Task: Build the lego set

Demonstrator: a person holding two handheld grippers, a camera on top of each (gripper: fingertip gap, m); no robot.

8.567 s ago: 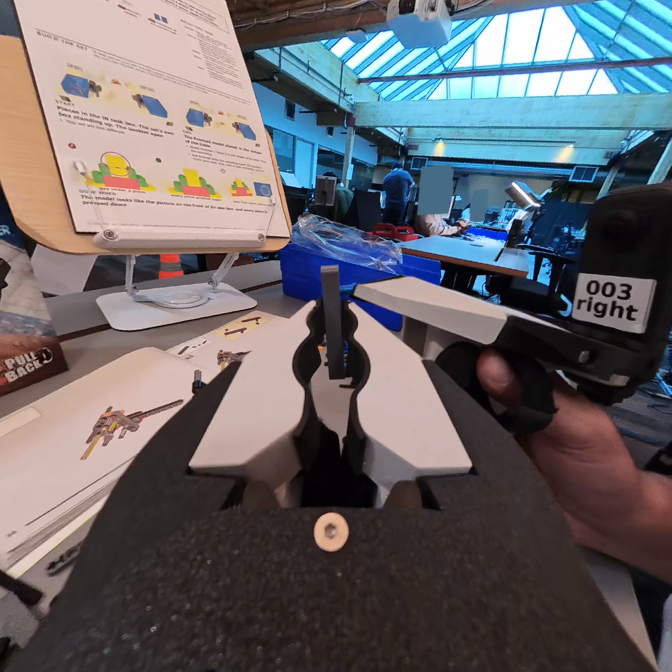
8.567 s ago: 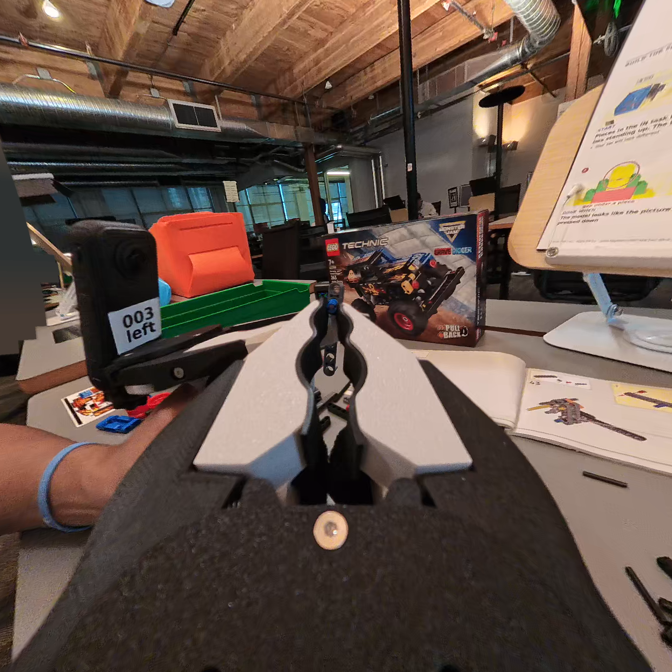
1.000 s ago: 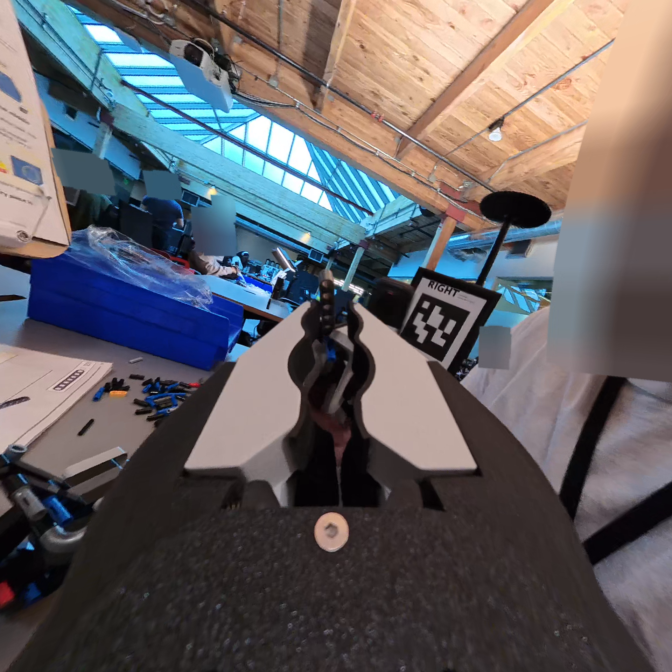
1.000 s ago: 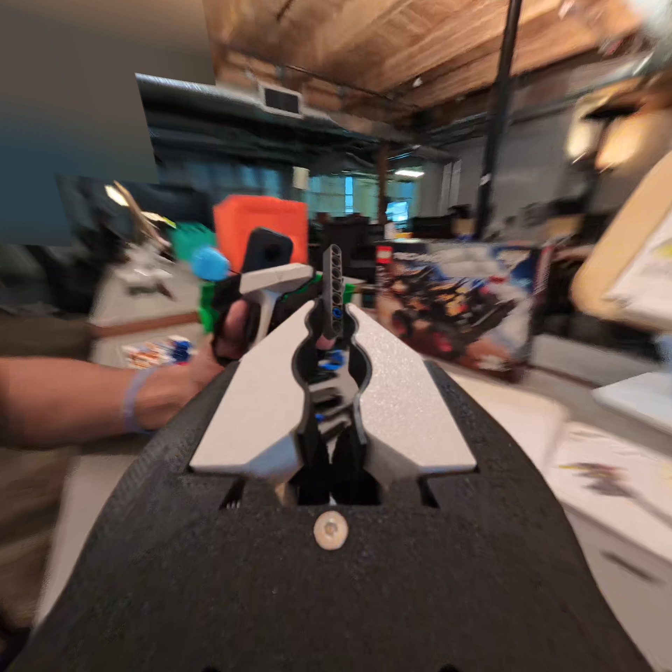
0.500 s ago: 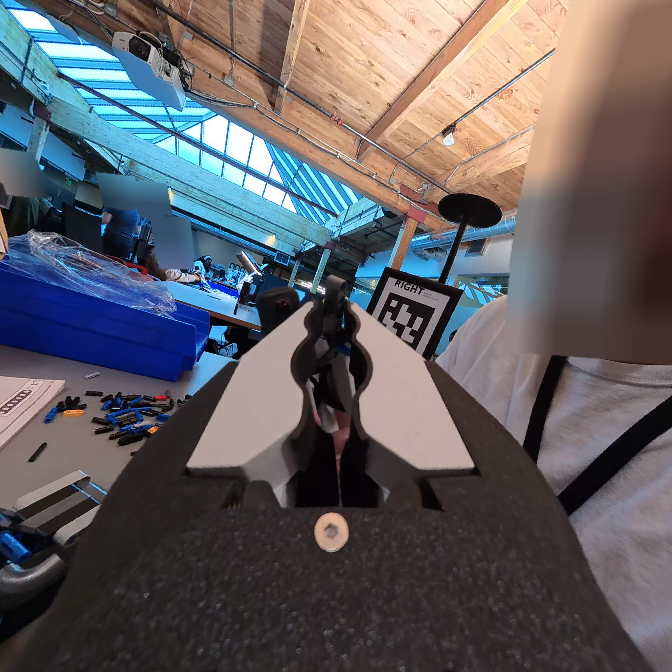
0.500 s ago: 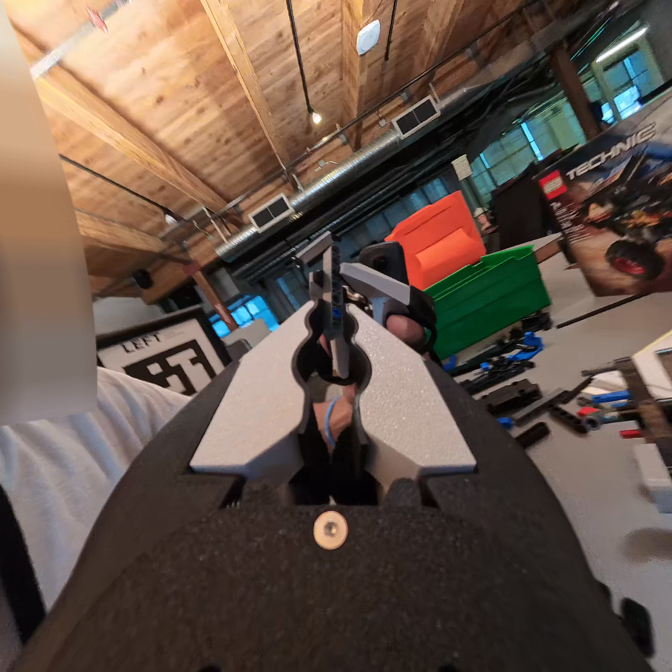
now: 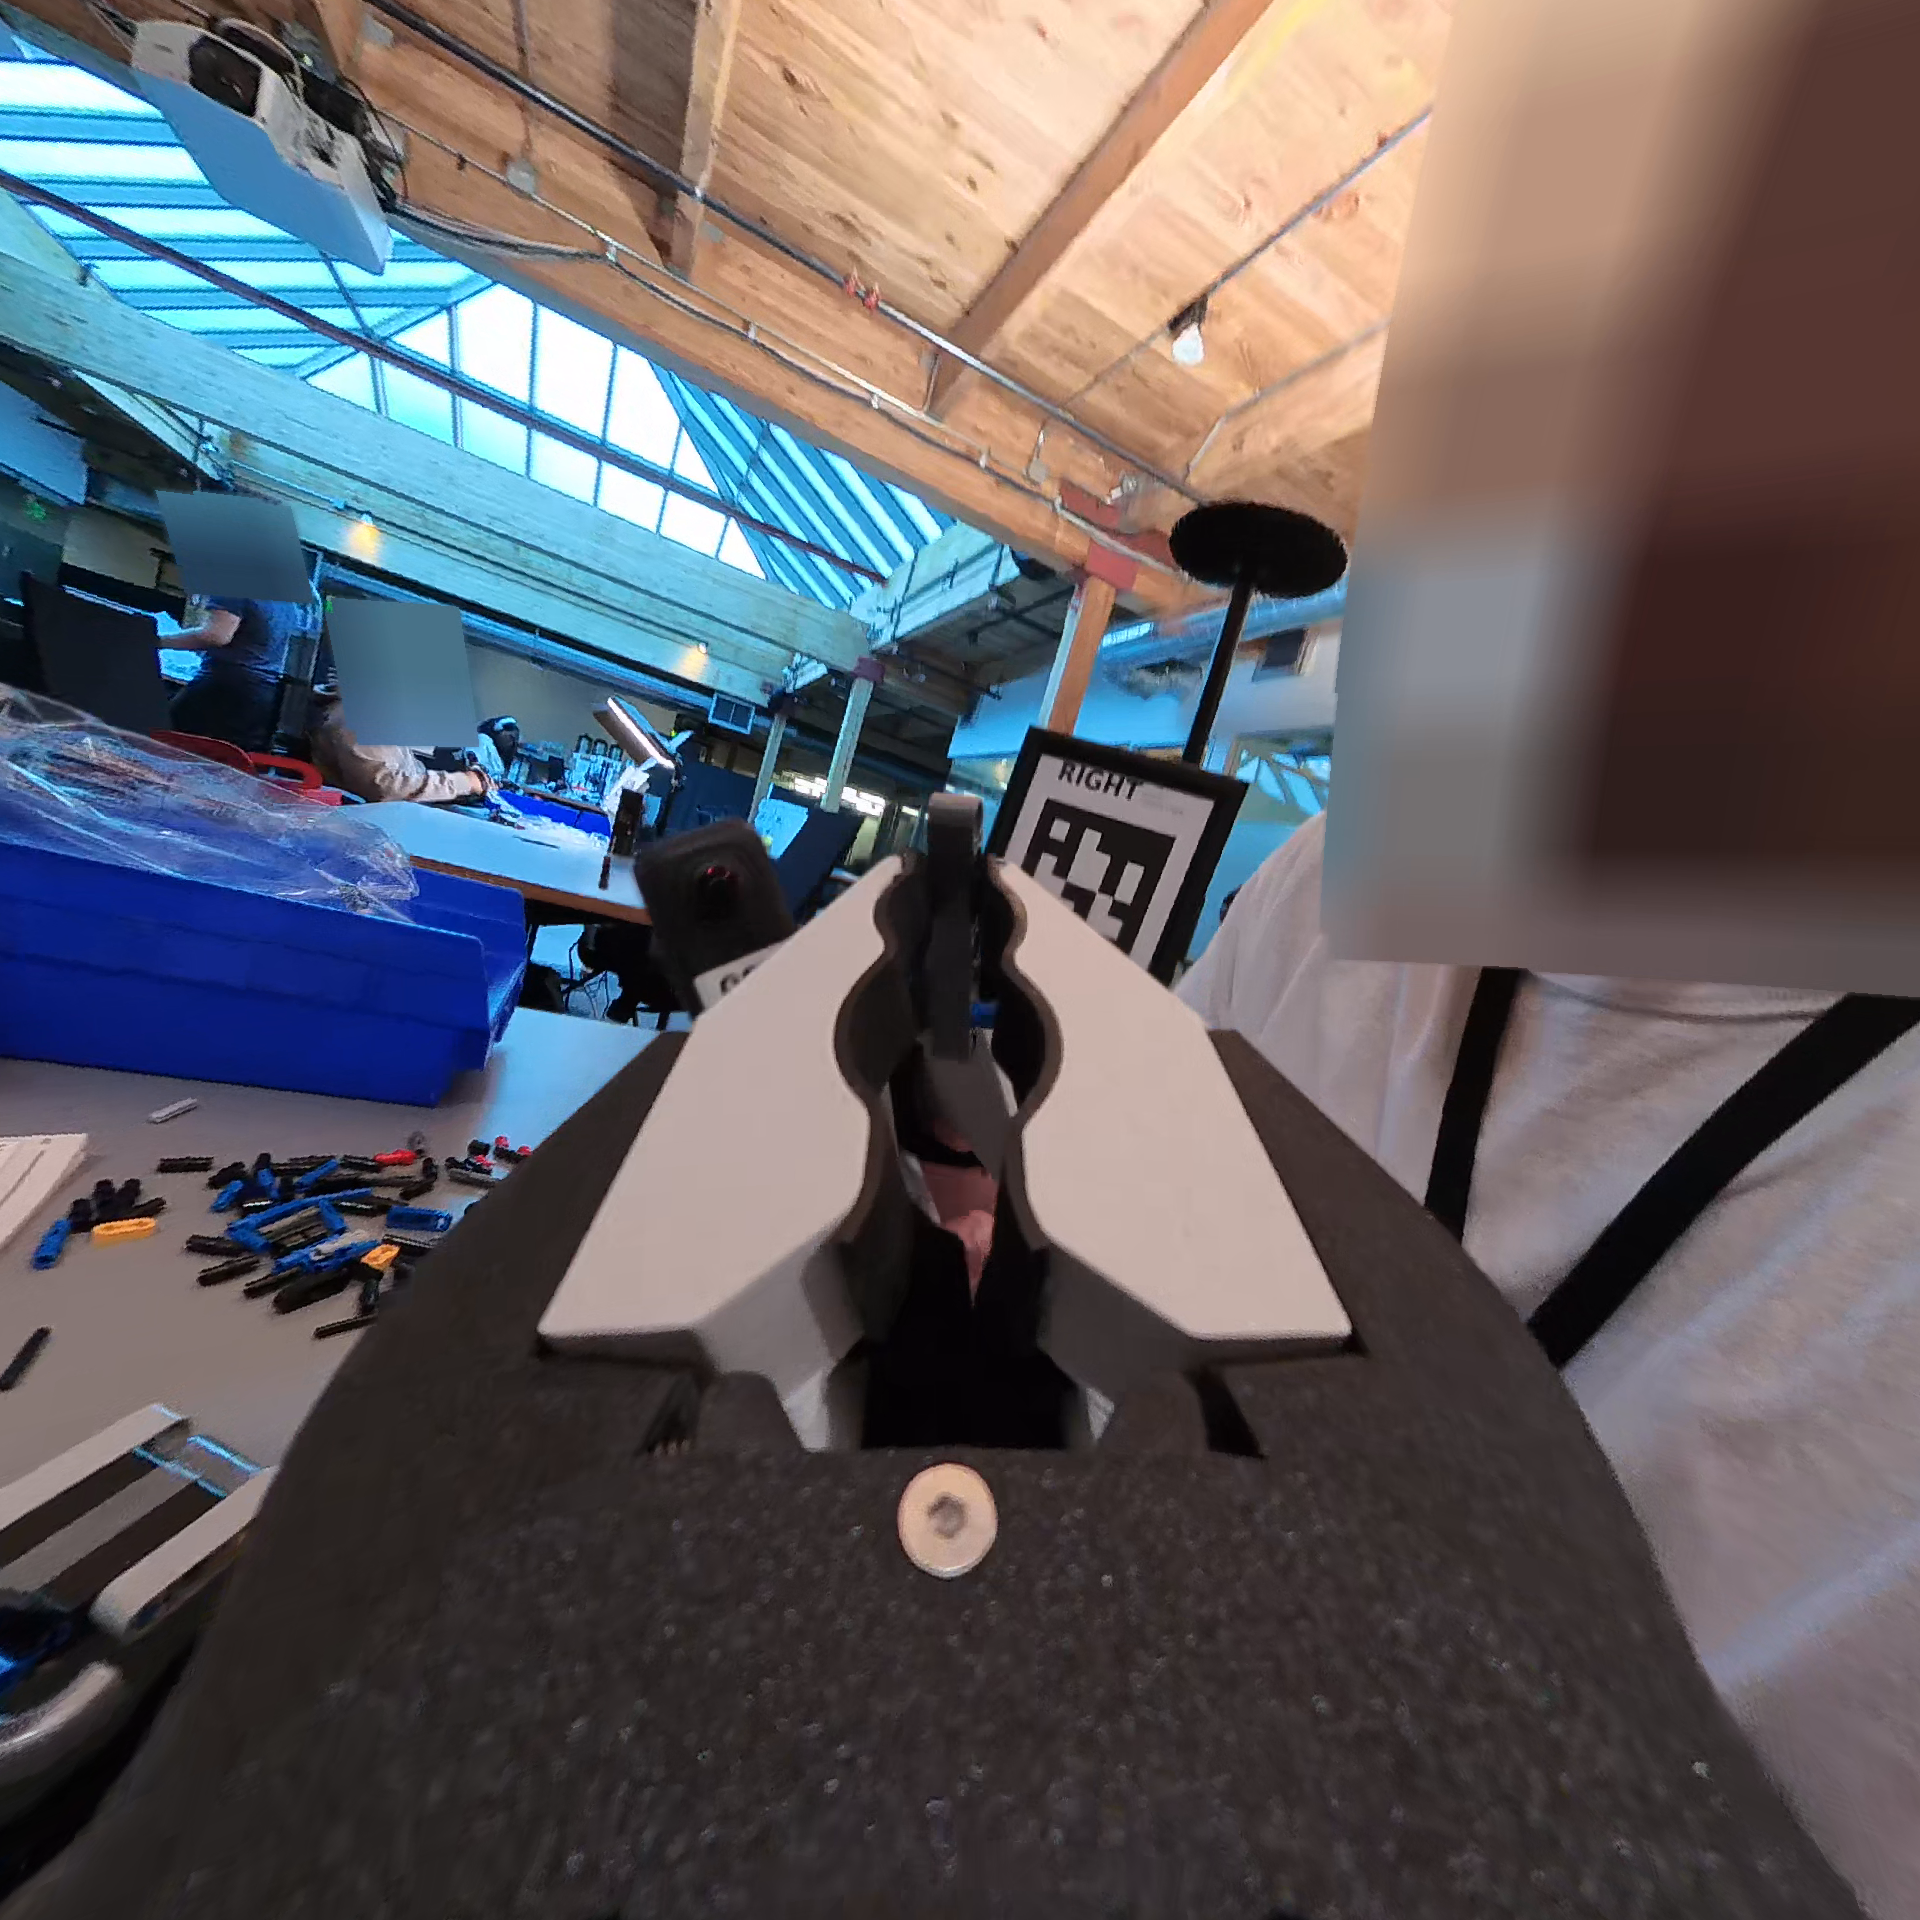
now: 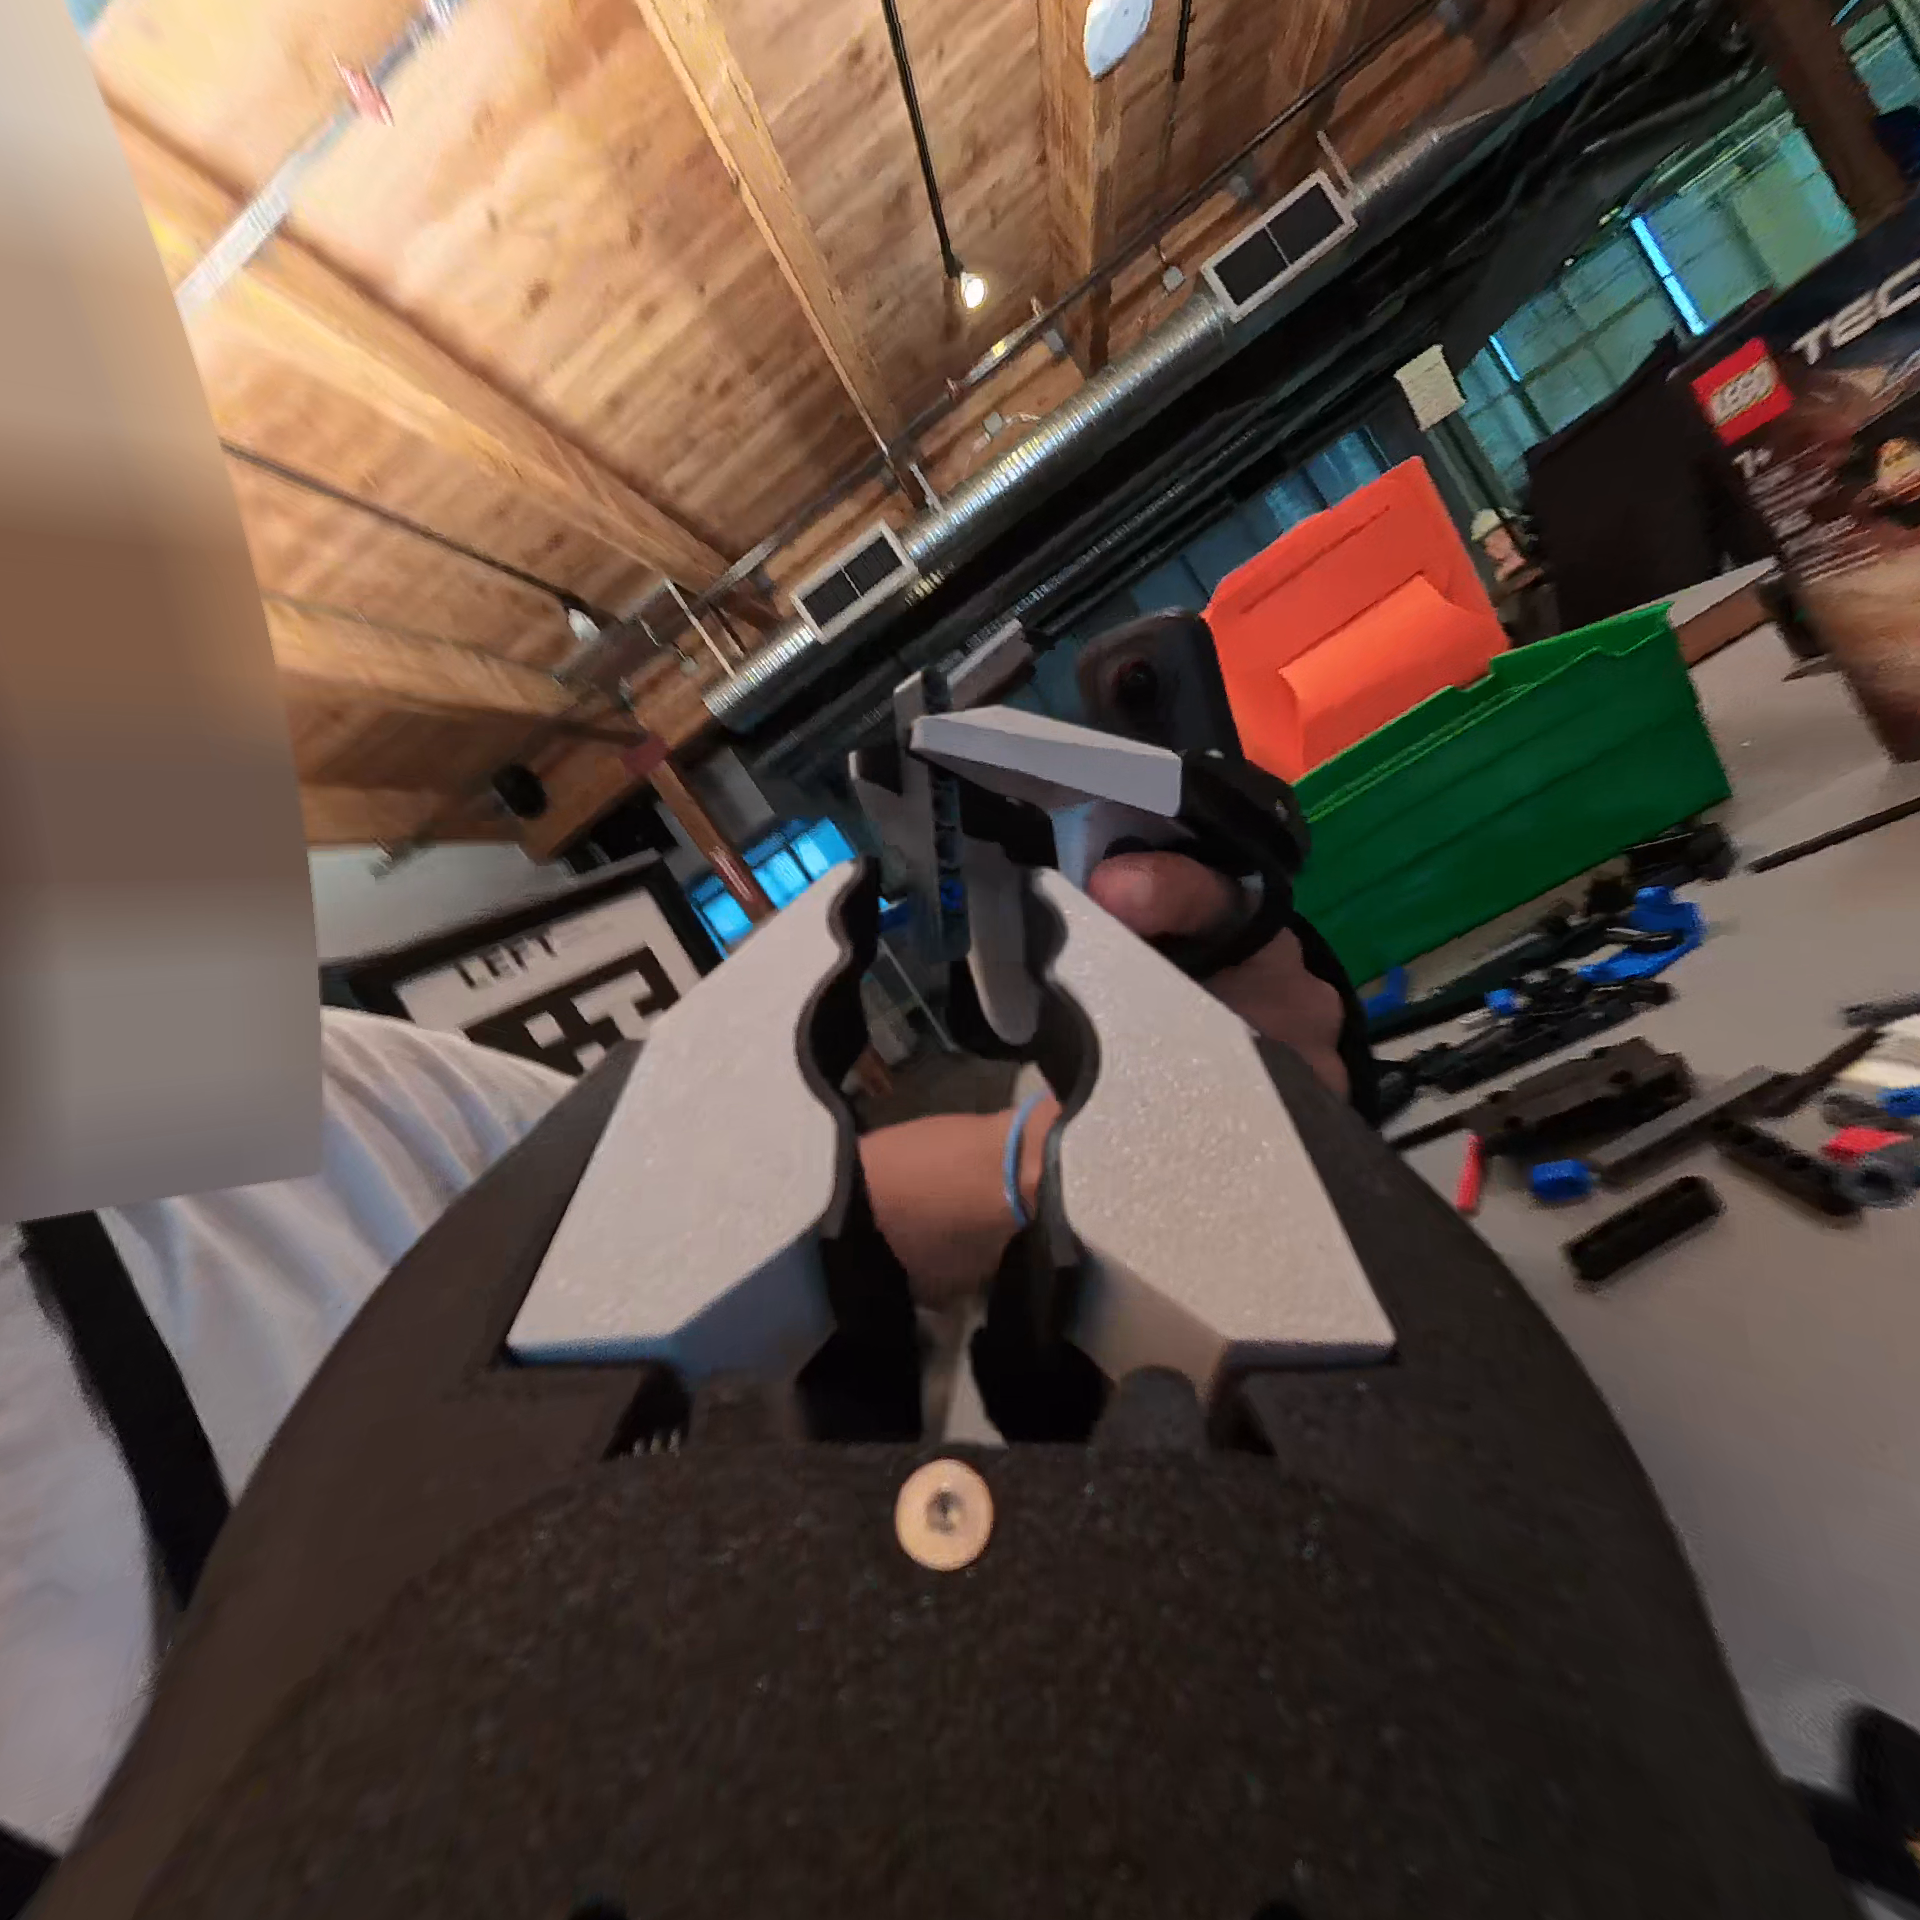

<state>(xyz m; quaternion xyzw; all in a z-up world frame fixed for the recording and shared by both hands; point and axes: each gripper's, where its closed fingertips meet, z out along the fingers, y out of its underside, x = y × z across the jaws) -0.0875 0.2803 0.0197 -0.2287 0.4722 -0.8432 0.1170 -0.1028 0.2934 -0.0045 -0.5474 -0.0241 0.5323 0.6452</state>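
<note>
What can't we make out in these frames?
- Left wrist view: dark grey holed beam, lower end buried between the left claw fingers.
- Left wrist view: right claw, mostly behind those fingers; its black camera shows.
- Right wrist view: black and blue loose pieces on the grey table, motion-blurred.
- Right wrist view: printed cardboard box, cut by right edge.

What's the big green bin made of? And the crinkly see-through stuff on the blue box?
The green bin looks like hard moulded plastic: even bright colour, smooth walls, a crisp stepped rim, a dull shine. The see-through stuff on the blue box looks like thin plastic film, probably a bag: it wrinkles and catches glints of light.
</note>
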